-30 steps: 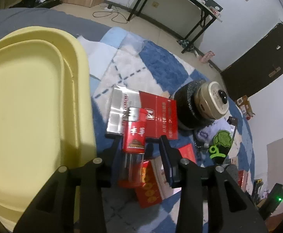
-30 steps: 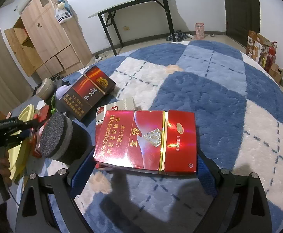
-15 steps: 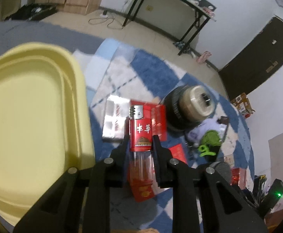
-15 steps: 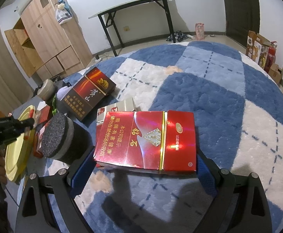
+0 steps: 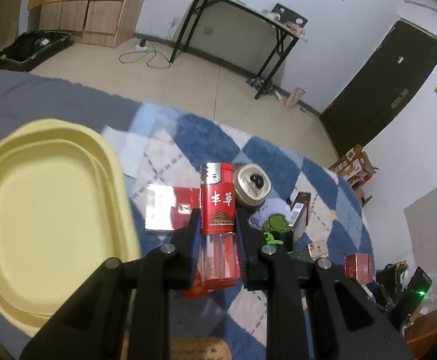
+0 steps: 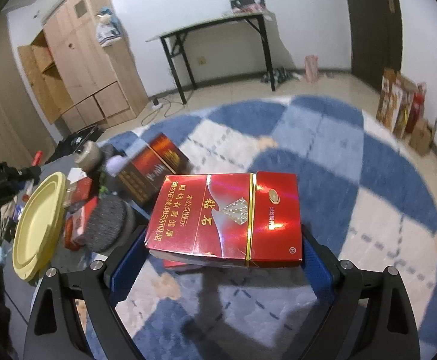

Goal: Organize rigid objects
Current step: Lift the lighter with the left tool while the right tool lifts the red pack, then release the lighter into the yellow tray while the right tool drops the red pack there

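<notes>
My left gripper (image 5: 218, 221) is shut on a red lighter (image 5: 217, 201) with a silver cap, and holds it upright above the blue checked rug (image 5: 188, 138). An empty yellow tray (image 5: 47, 204) lies just to its left. In the right wrist view my right gripper (image 6: 223, 253) is shut on a wide red cigarette carton (image 6: 227, 216). Its blue pads press on the carton's two short ends. The carton hangs flat above the rug and casts a shadow below. The same yellow tray (image 6: 37, 222) shows edge-on at the far left there.
A round tin with a gold lid (image 5: 252, 184), a silver and red carton (image 5: 170, 210) and a green toy (image 5: 275, 225) lie on the rug beyond the lighter. A dark brown carton (image 6: 155, 168) and a grey-topped round tin (image 6: 106, 222) sit left of the held carton.
The left jaws closed on the lighter and lifted it off the red packs. The right gripper rose a little with the carton, so the rug looks farther away.
</notes>
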Demonstrator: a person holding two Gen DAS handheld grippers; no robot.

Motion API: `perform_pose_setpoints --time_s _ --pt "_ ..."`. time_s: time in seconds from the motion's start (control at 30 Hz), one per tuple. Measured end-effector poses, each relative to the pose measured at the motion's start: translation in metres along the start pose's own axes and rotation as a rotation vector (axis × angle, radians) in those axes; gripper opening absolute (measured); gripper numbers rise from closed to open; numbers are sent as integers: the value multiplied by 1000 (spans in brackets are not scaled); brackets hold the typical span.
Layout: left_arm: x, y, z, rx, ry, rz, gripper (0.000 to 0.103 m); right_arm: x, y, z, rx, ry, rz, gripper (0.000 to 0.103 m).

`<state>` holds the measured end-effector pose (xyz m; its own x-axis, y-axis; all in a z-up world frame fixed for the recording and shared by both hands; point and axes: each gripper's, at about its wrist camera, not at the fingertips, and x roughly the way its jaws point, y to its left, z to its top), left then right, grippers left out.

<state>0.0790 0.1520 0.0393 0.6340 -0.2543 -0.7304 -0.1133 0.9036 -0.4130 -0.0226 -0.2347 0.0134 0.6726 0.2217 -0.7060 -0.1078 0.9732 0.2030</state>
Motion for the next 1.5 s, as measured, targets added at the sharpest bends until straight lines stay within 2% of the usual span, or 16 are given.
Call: perform_pose_setpoints --time_s 0.1,0.23,0.3,0.43,0.57,0.67,0.73,0.87,0.97,1.23,1.3,1.33,1.4,1.43,1.47,1.5 --pt "-28 16 10 29 -2 35 23 -20 20 8 -62 -27 20 94" --pt "-66 58 16 71 -16 119 23 -45 71 19 -143 -50 126 94" --pt "-75 90 13 66 -6 180 23 -50 113 21 -209 -38 196 94" --pt "-67 144 6 15 46 235 23 -34 199 14 -314 22 312 94" --pt "-43 174 2 6 97 243 23 8 287 -9 -441 134 385 94" --pt "-24 189 2 4 138 246 23 36 328 -22 -527 208 438 94" --pt "-13 197 1 3 155 240 23 58 348 -26 -590 262 439 94" --pt "7 206 -3 11 179 226 23 91 365 -31 -715 346 378 94" --pt "18 214 -7 3 192 230 23 105 372 -36 -789 364 321 94" --pt "20 234 -9 -59 158 243 24 117 402 -36 -760 392 302 93" --pt "15 238 -9 -89 157 244 39 116 407 -37 -763 396 289 98" --pt "10 239 -8 -106 147 236 57 117 409 -37 -764 394 281 99" --pt "-6 237 -8 -125 111 189 77 111 407 -43 -757 380 300 102" --pt "-16 234 -7 -122 91 191 96 102 407 -40 -753 364 312 102" --pt "-29 229 -6 -108 62 206 103 93 407 -38 -750 344 322 102" --pt "-38 225 -4 -94 45 210 103 84 405 -35 -746 326 330 103"
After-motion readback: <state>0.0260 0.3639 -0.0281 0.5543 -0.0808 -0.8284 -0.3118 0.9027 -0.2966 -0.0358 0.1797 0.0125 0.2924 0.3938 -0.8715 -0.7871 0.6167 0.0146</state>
